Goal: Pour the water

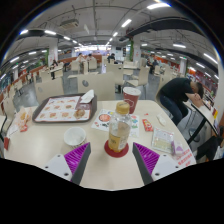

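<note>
Gripper view looks over a pale table (40,140) in a big canteen hall, and I go from the left side to the right.

Far left, a small paper box with fries (24,120) stands near the table edge. Next to it lies a tray (62,108) with a printed paper sheet on it, and nearer to the gripper there is a white round lid or small bowl (74,136); I cannot tell which.

In the middle stands a clear cup (118,135) on a red coaster (117,150), just ahead of the fingers. Beyond it are a second cup (123,107) with an orange drink and a red cup (134,98). Which of them holds the water I cannot tell.

The gripper (119,158) is released: its two pads (76,158) stand wide apart and nothing is between them.

To the right lie some paper sheets (165,140). At another table behind, a person in dark clothes (180,92) bends forward.

My judgement: the task is at the start, the approach step. The next move calls for going forward until the clear cup is between the fingers, then closing on it gently, keeping it upright.
</note>
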Demonstrator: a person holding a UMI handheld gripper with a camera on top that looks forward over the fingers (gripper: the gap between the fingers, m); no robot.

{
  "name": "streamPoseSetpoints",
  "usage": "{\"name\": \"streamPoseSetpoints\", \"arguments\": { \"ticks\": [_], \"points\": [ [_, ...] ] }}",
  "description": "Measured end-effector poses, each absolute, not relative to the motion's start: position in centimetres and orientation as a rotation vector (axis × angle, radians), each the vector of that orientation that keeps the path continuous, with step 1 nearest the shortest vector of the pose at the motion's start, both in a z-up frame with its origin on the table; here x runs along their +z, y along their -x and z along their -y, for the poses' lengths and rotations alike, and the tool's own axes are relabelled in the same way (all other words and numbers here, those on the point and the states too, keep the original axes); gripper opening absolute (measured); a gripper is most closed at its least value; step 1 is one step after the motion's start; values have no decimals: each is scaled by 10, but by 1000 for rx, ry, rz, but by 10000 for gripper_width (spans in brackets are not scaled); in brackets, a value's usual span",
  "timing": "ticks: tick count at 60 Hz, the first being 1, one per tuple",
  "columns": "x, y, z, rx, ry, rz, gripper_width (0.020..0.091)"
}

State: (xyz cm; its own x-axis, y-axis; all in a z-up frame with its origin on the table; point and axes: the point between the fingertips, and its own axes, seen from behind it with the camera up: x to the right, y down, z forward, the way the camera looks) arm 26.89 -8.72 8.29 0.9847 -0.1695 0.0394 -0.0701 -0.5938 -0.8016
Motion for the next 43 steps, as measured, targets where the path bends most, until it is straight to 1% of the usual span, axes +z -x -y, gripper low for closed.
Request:
{"name": "streamPoseSetpoints", "arguments": {
  "ticks": [8,11,22,29,39,43],
  "points": [
    [113,-229,139,-125,2256,-185,858],
    [126,-216,153,-121,2255,-192,845],
    [156,-173,198,-108,2270,-187,851],
    [165,-157,210,-116,2264,-155,854],
    [160,-148,220,-105,2286,-156,850],
    [163,-147,219,-103,2271,-155,851]
  ]
}}
